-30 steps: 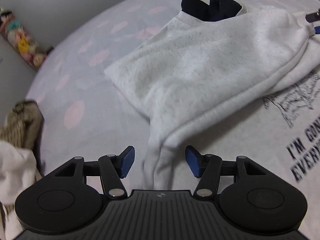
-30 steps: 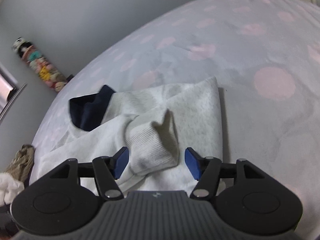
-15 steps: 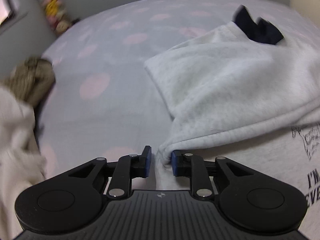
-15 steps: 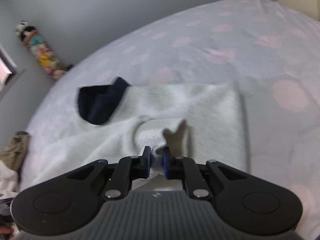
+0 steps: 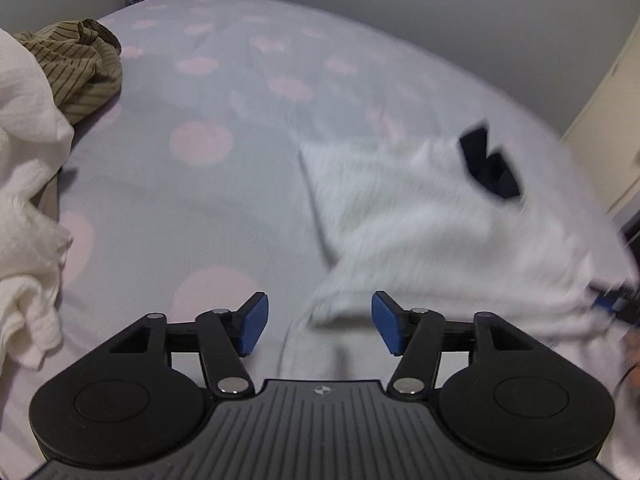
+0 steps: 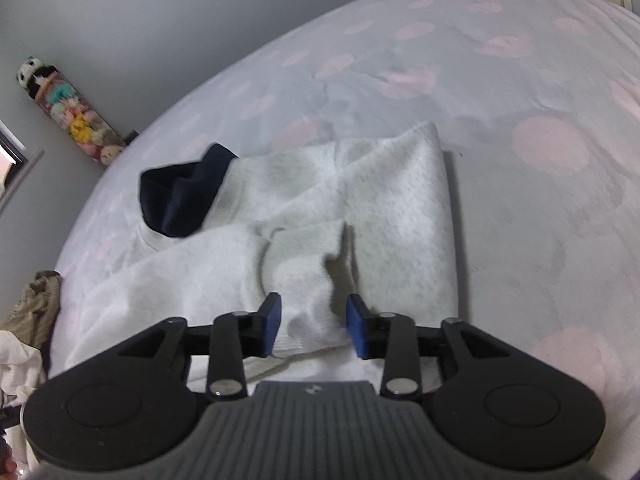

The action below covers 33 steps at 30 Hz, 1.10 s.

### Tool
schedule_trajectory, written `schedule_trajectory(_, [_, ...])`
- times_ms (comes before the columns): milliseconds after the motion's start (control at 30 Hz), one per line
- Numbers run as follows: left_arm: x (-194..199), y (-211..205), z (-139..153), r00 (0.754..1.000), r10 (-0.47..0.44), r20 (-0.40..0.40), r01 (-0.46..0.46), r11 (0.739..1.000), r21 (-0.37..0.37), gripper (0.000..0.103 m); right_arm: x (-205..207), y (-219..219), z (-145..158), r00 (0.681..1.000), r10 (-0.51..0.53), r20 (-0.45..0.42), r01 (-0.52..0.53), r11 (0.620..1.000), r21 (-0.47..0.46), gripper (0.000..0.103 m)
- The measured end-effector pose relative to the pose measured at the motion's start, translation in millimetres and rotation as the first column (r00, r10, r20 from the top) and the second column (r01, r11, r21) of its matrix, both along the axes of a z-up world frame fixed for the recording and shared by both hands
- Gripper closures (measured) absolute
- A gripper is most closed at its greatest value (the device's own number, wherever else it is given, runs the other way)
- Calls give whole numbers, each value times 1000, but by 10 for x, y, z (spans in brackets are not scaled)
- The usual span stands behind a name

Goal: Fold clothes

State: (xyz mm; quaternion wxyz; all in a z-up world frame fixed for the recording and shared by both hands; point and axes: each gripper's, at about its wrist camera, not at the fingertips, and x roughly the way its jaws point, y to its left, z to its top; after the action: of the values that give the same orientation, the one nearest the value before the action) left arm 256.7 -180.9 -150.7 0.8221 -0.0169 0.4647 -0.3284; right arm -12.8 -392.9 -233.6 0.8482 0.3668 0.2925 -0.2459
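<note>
While the right gripper (image 6: 314, 326) is hanging just over the ribbed cuff (image 6: 308, 280) of the white sweatshirt (image 6: 360, 208), its jaws are standing apart after pinching that cuff half a second ago, and the cuff is lying loose between the pads. The left gripper (image 5: 316, 326) is likewise spreading again (it was nipping a fold of the sweatshirt (image 5: 420, 216) half a second back), and the edge under it looks free, though motion blur is making that hard to confirm. Both releases are suggesting the sleeve fold is laid and the next fold is coming. Farther off, the sweatshirt is lying on the spotted bedsheet (image 6: 520, 80), navy collar (image 6: 180, 196) showing, with unfolded clothes (image 5: 44, 128) waiting beyond.
</note>
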Motion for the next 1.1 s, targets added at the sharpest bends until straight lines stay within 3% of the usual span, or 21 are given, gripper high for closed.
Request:
schedule_trajectory(133, [393, -183, -36, 995, 53, -82, -59, 996, -72, 46, 4, -26, 17, 1000, -26, 10, 26, 1000, -4, 55])
schedule_trajectory(233, [647, -384, -249, 984, 79, -159, -92, 993, -76, 47, 31, -66, -9, 999, -32, 4, 32, 999, 1, 51])
schedule_trajectory(300, [736, -480, -409, 974, 87, -210, -107, 990, -86, 50, 55, -77, -22, 1000, -19, 6, 19, 1000, 1, 51])
schedule_trajectory(367, [779, -553, -555, 962, 80, -260, -112, 988, -110, 61, 84, -82, -33, 1000, -2, 4, 2, 1000, -6, 51])
schedule_trajectory(433, [764, -617, -628, 964, 67, -255, -95, 991, -99, 71, 120, -74, -62, 1000, 18, -12, -18, 1000, -22, 52])
schedule_trajectory(533, [748, -623, -610, 977, 47, -209, -67, 994, -90, 98, 194, -93, -166, 998, 29, -47, -30, 999, -21, 56])
schedule_trajectory(567, [761, -603, -579, 979, 38, -200, -60, 993, -106, 99, 210, -96, -195, 998, 28, -54, -29, 999, -19, 61])
schedule_trajectory(600, [773, -587, -501, 985, 20, -172, -40, 992, -118, 99, 223, -89, -204, 998, 34, -53, -35, 999, -22, 81])
schedule_trajectory(667, [795, -555, -335, 993, -26, -117, 10, 990, -139, 100, 233, -65, -171, 998, 51, -29, -51, 998, -20, 91])
schedule_trajectory(733, [811, -545, -220, 994, -75, -83, 63, 989, -134, 100, 212, -23, -76, 998, 60, 22, -59, 998, -38, 92])
schedule_trajectory(800, [806, -606, -231, 994, -98, -55, 96, 994, -46, 100, 193, 15, 19, 994, 75, 74, -71, 996, -55, 92])
schedule_trajectory(1000, [827, -719, -656, 997, -33, -76, 37, 997, 62, 99, 310, 9, -233, 996, 81, -47, -83, 995, -50, 92])
schedule_trajectory(1100, [777, -739, -659, 998, -7, -60, 12, 996, 92, 95, 326, 21, -272, 994, 84, -72, -88, 994, -62, 90])
